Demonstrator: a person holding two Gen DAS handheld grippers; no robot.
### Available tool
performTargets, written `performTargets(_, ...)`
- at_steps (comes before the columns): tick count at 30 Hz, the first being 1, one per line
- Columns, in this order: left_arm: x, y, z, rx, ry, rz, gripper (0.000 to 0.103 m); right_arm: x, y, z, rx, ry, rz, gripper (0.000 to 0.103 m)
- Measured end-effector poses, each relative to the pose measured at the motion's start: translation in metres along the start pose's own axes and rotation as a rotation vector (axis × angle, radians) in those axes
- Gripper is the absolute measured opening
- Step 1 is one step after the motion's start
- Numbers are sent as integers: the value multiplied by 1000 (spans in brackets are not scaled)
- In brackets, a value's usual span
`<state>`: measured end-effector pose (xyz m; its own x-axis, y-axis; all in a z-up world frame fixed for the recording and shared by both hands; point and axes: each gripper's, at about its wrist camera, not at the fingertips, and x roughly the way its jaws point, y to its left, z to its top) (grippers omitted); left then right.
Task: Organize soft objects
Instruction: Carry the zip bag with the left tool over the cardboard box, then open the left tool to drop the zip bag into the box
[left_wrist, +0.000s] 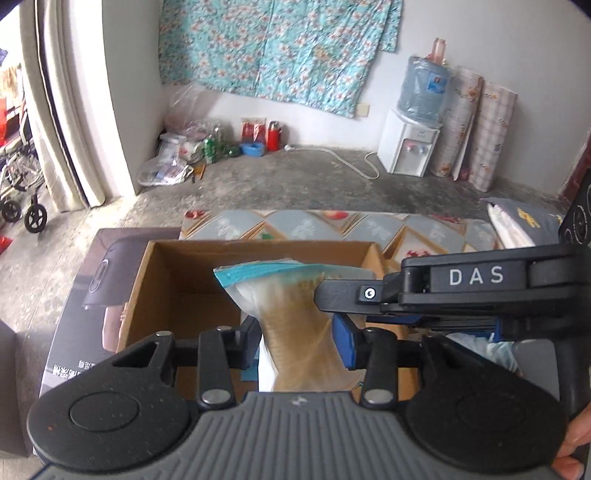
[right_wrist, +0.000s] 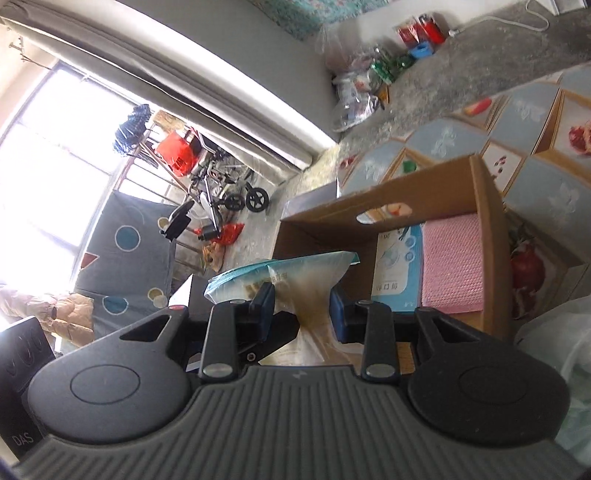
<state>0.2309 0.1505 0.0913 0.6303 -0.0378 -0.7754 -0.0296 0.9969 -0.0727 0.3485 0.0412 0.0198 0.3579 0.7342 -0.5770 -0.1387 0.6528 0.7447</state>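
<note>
A soft plastic pack (left_wrist: 273, 284), white and tan with a teal top edge, hangs over an open cardboard box (left_wrist: 258, 251). My left gripper (left_wrist: 299, 339) is shut on its waist, blue pads squeezing it. My right gripper (left_wrist: 332, 306) reaches in from the right and pinches the same pack higher up. In the right wrist view the pack (right_wrist: 295, 269) is crumpled between my right gripper (right_wrist: 303, 308), and a finger of the left gripper (right_wrist: 273, 332) shows low on the left. Inside the box (right_wrist: 406, 184) lie a pink cloth (right_wrist: 452, 262) and a blue-and-white pack (right_wrist: 397, 266).
The box stands on a dark printed carton (left_wrist: 103, 266) beside a patterned mat (left_wrist: 332, 225) on a concrete floor. A water dispenser (left_wrist: 410, 147), rolled mats (left_wrist: 476, 129), bags and bottles (left_wrist: 173, 162) line the far wall. A wheelchair (left_wrist: 22, 192) stands left. A pale plastic bag (right_wrist: 561, 350) lies right.
</note>
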Motion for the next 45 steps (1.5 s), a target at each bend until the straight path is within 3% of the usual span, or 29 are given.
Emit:
performTargets(6,47,41,-1,-7,74,45,44,73,-18,8,129,101,-17,31)
performTargets(12,89,63,5,14,136,81,44,125,-44,18,241,141,-15,32)
performTargets(19,128,78,9,17,176,132,48,168,-72,30,311,146,-27,33)
performTargets(24,135,75,8,56,172,161,57,176,-76,31,301,136,-56,35)
performTargets(34,98,69,13,35,103,166,59,141,-49,32,185,90,-57,41)
performTargets(38,58,54,8,31,49,129,67,97,-24,24,72,38,-49,48)
performTargets(45,-15,2,-17,50,-44,15,72,-18,-6,-5,-110,-64,-66,61)
